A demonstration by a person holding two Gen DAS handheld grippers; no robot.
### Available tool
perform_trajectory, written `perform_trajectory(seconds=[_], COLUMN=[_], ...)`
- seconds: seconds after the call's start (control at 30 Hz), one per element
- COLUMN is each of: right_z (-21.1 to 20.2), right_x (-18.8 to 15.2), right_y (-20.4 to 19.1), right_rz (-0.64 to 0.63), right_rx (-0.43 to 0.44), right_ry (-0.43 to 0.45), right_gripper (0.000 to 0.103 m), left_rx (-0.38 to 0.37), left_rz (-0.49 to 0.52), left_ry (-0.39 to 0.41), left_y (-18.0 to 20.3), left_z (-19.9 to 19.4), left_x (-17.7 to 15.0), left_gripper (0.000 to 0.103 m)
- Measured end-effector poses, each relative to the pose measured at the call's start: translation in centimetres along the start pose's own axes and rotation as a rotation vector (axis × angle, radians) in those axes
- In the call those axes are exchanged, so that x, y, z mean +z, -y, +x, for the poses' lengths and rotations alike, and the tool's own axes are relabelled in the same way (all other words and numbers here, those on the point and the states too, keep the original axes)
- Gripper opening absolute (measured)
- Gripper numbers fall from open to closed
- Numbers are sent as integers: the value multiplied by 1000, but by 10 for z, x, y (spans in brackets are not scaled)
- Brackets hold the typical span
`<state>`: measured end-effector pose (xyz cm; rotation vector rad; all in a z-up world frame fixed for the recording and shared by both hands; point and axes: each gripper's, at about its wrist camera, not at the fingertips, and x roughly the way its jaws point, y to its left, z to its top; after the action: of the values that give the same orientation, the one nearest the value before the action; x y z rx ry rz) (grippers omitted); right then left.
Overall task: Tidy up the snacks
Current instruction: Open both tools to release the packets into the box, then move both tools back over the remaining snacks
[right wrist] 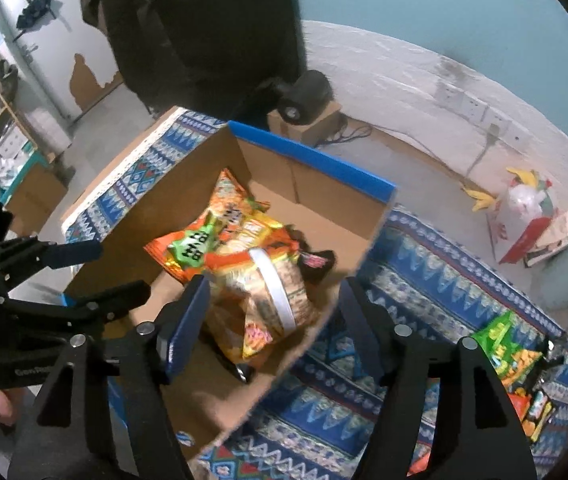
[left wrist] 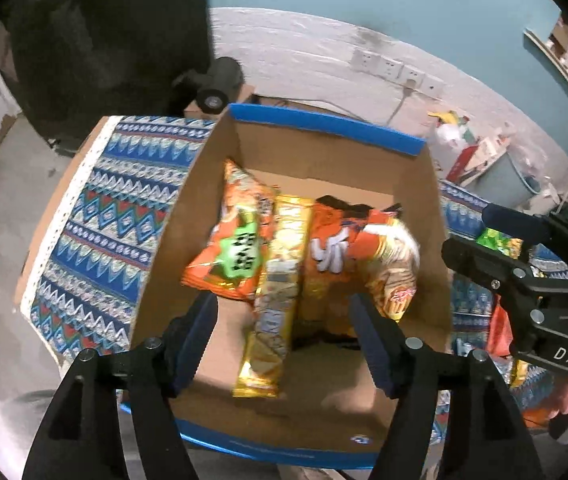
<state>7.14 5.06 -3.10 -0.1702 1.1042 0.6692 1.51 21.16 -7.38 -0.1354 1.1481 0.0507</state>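
Observation:
An open cardboard box (left wrist: 240,152) with a blue rim stands on the patterned tablecloth (left wrist: 96,216). Inside lie an orange bag with a green star (left wrist: 236,256), a long gold bag (left wrist: 276,300) and an orange bag with white lettering (left wrist: 335,256). My left gripper (left wrist: 284,312) hangs open over the box, the gold bag below the gap and free of the pads. My right gripper (right wrist: 274,292) is open above the box's right side, over a blurred orange bag with a white band (right wrist: 272,300) that its pads do not touch. Each gripper shows in the other's view: right gripper (left wrist: 469,230), left gripper (right wrist: 120,270).
More snack bags lie on the cloth right of the box: a green one (right wrist: 499,340) and an orange one (right wrist: 531,408). Behind the box a black camera (right wrist: 303,96) sits on a small carton. A dark cloth (right wrist: 204,32) hangs behind. Clutter (right wrist: 531,216) sits by the wall.

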Motion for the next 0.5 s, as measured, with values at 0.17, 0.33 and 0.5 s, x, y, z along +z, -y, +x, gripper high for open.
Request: perform_trajectory(seconds=[0.17,0.33,0.5], right_z=[-14,-27,-42], right_x=[-15,-38,-61], right_y=[24,53,84], right_rz=[54,91,137], right_rx=[-43,-92,-133], right_ry=[-10,-31,-43], right_gripper=[74,74,74], left_rx=[-30,-54,-73], left_rz=[52,115,175], left_ry=[-8,-14,-25], left_y=[27,58,90], left_z=[0,-1,-2], left_x=[1,-1,-5], left_gripper=[72,72,73])
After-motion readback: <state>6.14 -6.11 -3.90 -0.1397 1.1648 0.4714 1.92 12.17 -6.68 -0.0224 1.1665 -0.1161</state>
